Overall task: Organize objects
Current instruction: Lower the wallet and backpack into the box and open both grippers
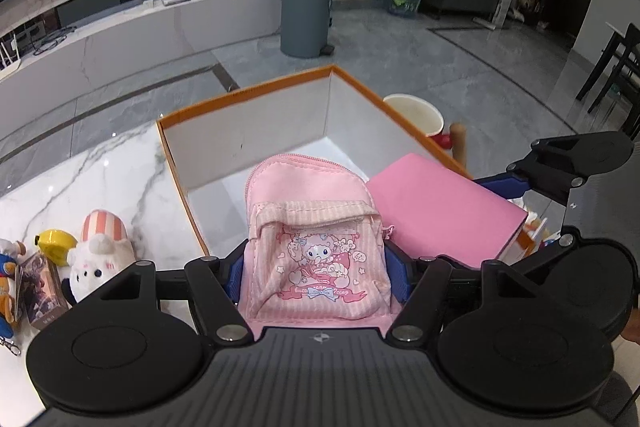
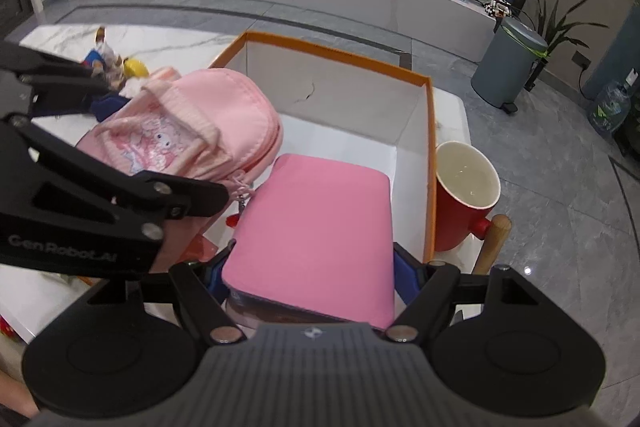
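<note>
Pink mini backpack [image 1: 316, 247], pink notebook [image 2: 316, 231] over orange-rimmed box [image 2: 428, 163]; red mug [image 2: 464, 199] beside.

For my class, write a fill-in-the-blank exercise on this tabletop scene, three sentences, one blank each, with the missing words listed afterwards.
1. The left gripper is shut on the small pink cartoon-print ____ held over the orange-rimmed white cardboard box.
2. The right gripper holds a flat rectangular item whose top is plain ____.
3. The red mug with the wooden handle stands ____ the orange-rimmed white cardboard box, by its right wall.

Missing words: backpack; pink; outside
</note>
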A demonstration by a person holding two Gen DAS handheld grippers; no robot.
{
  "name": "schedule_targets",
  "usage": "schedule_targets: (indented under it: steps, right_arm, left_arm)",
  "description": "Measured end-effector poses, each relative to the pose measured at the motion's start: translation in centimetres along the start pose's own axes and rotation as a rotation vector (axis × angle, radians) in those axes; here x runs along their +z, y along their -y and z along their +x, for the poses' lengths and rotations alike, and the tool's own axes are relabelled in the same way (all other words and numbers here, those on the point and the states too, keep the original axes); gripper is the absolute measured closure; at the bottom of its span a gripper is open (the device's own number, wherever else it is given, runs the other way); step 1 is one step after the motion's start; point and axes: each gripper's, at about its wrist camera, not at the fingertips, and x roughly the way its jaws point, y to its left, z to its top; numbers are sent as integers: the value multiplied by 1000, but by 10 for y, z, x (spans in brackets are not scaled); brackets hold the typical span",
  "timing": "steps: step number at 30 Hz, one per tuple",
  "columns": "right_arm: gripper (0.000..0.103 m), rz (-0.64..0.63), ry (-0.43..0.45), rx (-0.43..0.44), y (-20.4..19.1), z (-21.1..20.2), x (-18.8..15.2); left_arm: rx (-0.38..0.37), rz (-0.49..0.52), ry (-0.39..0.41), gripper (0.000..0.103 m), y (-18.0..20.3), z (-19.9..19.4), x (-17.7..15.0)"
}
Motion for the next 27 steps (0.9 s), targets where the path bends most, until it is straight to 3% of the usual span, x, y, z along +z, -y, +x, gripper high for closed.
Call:
schedule_targets:
  steps: [11, 19, 27]
  right_arm:
    - [26, -34, -56, -13, -8, 30, -4]
    - [26, -42, -89, -11, -4, 41, -9]
    - [26, -39, -122, -7, -1, 55, -16]
  left_arm:
    - [29, 44, -45, 27, 6, 14, 3]
    - [53, 153, -87, 27, 25, 28, 2]
    - [18, 47, -188, 27, 13, 50, -1]
